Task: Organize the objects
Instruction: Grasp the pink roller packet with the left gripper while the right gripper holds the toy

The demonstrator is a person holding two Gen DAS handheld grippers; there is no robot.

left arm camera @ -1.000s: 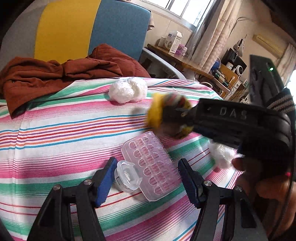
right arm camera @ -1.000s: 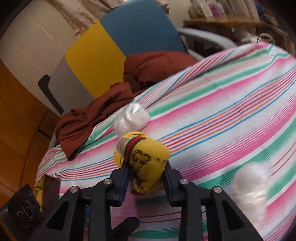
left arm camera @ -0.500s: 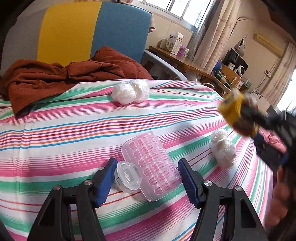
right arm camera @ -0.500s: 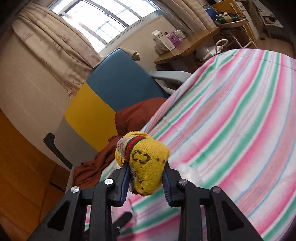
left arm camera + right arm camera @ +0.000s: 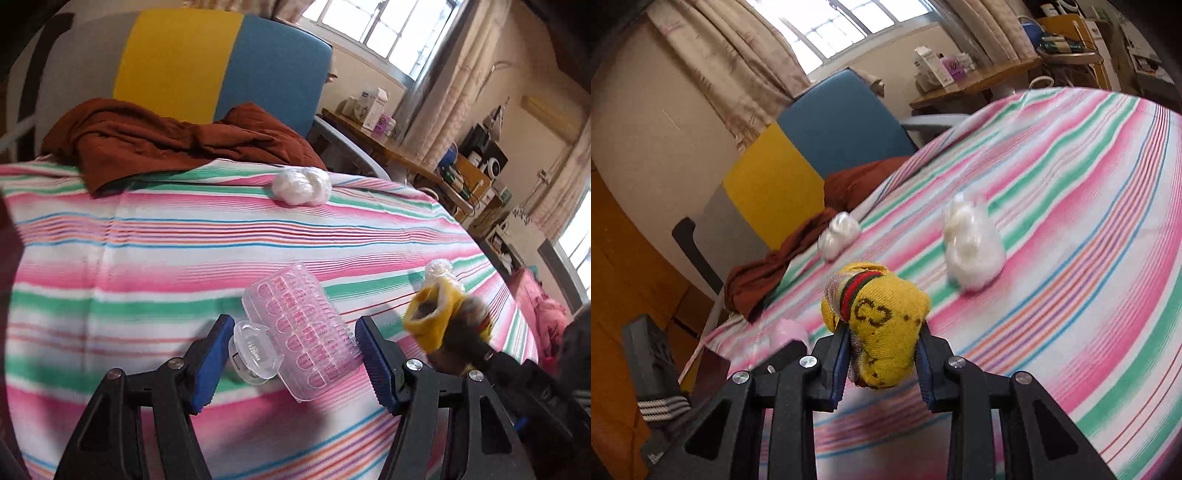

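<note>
- Yellow knitted sock (image 5: 882, 332), rolled into a bundle with a red and green band, sits pinched between the blue pads of the right gripper (image 5: 882, 363), held above the striped cloth (image 5: 1071, 221) on the table.
- Left gripper (image 5: 293, 360) stands spread, its pads on either side of a clear pink plastic box (image 5: 301, 328) and a small clear cap (image 5: 255, 349); whether the pads touch either one cannot be told.
- Beyond the sock, a white plastic-wrapped bundle (image 5: 973, 247) lies on the cloth, and a second white bundle (image 5: 839, 236) lies near the far edge.
- Rust-brown garment (image 5: 166, 142) is heaped at the table's far edge, against a chair (image 5: 221, 62) with a yellow and blue back.
</note>
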